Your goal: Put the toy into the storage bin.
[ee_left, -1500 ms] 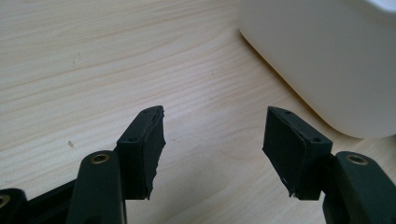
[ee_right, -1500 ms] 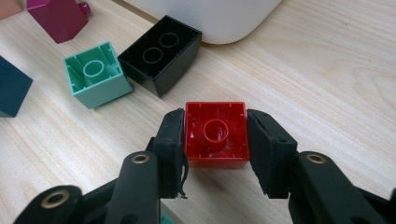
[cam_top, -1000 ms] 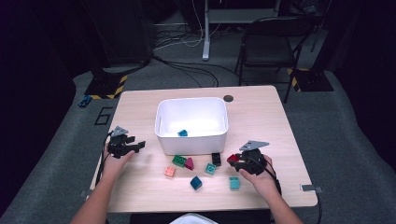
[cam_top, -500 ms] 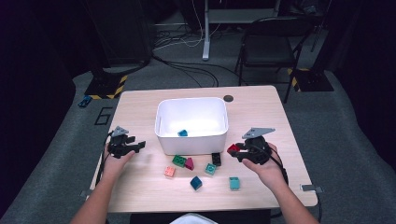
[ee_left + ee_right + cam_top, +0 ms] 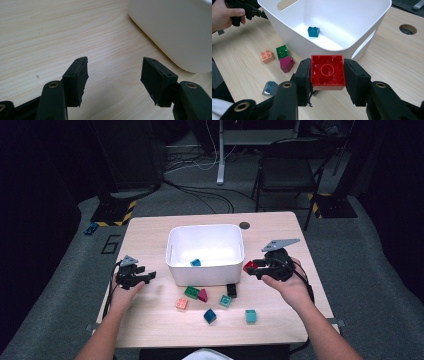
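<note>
Right gripper (image 5: 327, 75) fingers clamp a red plastic building block (image 5: 327, 72), white plastic bin (image 5: 372, 32) just beyond them; left gripper (image 5: 115, 77) fingers spread wide over the bare wooden worktop (image 5: 50, 30).

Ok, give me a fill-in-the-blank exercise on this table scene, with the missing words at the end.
1. The right gripper is shut on a ____ brick.
2. The one brick inside the white bin is ____.
3. The left gripper has its jaws ____, with nothing between them.
4. The round hole in the table lies ____ the bin, seen from the person's side.

Missing words: red; blue; open; behind
</note>
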Demonstrator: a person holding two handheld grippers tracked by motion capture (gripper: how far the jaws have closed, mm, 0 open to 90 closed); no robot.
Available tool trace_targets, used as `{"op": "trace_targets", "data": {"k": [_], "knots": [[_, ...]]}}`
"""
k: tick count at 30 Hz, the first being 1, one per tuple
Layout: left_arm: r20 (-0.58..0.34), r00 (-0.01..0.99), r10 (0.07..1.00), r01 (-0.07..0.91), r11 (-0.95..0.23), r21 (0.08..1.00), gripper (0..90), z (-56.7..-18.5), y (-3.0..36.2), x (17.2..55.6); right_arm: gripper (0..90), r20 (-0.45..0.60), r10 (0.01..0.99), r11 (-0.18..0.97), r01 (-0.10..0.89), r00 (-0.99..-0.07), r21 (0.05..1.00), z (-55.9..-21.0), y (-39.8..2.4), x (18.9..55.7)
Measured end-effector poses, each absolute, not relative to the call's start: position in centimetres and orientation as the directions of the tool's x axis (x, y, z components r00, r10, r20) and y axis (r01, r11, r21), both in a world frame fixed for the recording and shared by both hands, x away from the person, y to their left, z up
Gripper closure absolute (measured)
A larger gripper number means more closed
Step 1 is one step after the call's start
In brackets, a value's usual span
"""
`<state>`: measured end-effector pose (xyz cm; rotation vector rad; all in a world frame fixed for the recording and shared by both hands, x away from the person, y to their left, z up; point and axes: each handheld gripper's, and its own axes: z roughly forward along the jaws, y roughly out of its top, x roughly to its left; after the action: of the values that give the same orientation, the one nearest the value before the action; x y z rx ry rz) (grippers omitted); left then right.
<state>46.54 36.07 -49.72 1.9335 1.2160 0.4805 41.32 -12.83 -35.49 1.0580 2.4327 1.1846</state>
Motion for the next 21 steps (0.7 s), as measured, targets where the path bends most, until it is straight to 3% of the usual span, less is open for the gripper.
{"op": "trace_targets", "data": {"k": [21], "knots": [[-0.095, 0.466, 0.88, 0.59, -0.228, 0.775, 38.2, -49.7, 36.3, 46.6, 58.3, 0.06, 0.652, 0.451, 0.451, -0.756, 0.77, -31.5, -9.0, 44.0]]}}
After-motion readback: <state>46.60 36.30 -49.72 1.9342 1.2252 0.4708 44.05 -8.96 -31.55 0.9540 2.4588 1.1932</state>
